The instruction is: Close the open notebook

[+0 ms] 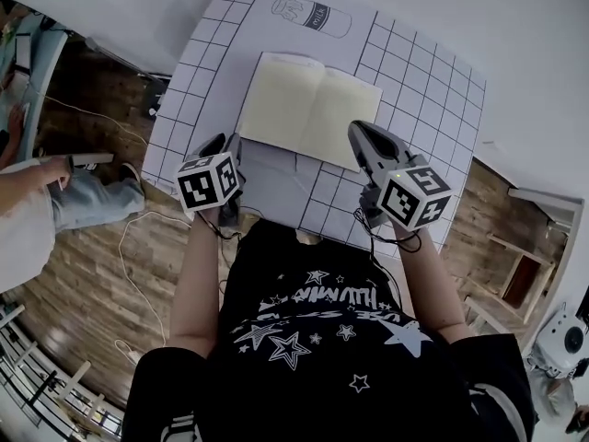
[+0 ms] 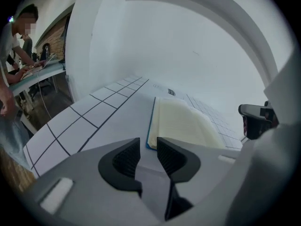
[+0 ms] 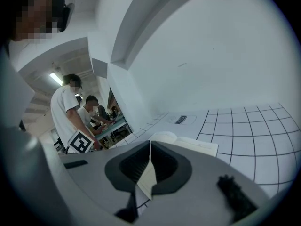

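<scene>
From above, the open notebook [image 1: 308, 109] lies flat on the gridded mat [image 1: 414, 72], cream pages up, below a milk-bottle drawing [image 1: 313, 15]. Only the right gripper view shows the right gripper [image 3: 149, 147] pinching a thin cream page [image 3: 148, 178]. The left gripper [image 2: 148, 147] is narrowly parted and empty, just short of the blue-edged near corner.
</scene>
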The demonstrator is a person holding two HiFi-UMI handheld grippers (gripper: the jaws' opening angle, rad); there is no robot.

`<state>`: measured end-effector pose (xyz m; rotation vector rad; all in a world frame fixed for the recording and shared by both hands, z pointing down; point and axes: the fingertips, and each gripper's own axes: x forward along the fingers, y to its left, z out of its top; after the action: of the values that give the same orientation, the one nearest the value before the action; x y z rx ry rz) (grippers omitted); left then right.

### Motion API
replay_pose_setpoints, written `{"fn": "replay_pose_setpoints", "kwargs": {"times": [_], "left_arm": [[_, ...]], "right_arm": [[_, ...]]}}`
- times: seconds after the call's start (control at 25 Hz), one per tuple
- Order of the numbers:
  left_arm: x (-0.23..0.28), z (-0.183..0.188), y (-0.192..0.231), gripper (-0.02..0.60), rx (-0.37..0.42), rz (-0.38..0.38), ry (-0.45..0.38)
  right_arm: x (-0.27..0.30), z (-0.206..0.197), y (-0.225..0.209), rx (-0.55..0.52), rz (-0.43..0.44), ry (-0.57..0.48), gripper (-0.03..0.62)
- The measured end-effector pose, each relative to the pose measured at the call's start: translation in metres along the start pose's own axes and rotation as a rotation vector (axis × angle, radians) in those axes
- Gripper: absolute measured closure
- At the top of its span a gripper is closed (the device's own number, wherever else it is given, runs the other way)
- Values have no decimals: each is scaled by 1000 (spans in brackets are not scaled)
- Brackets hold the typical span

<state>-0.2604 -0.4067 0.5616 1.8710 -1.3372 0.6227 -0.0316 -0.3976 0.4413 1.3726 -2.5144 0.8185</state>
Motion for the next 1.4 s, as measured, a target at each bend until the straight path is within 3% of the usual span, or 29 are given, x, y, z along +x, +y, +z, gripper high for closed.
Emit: {"fn": "replay_pose_setpoints", "kwargs": {"times": [0.44,0.68,0.8,1.0,1.08,1.4], "left_arm": [[17,-2,1,528,-20,-66,107],[20,-3,1,526,-29,-86,141],[21,-3,4,572,-15,-84,155],[17,0,-5,575,-135,-231,148],[12,6,-10,575,-137,-251,133],[6,0,0,571,-71,-115,134]], "right_arm": [[9,2,-16,42,-83,-3,579],[15,3,-17,61,-96,-16,579],[18,4,-17,65,-101,-15,579],[22,8,-14,79,-109,-28,579],[20,12,-11,76,-103,-41,579],[2,9,-18,58,-58,-30,579]]}}
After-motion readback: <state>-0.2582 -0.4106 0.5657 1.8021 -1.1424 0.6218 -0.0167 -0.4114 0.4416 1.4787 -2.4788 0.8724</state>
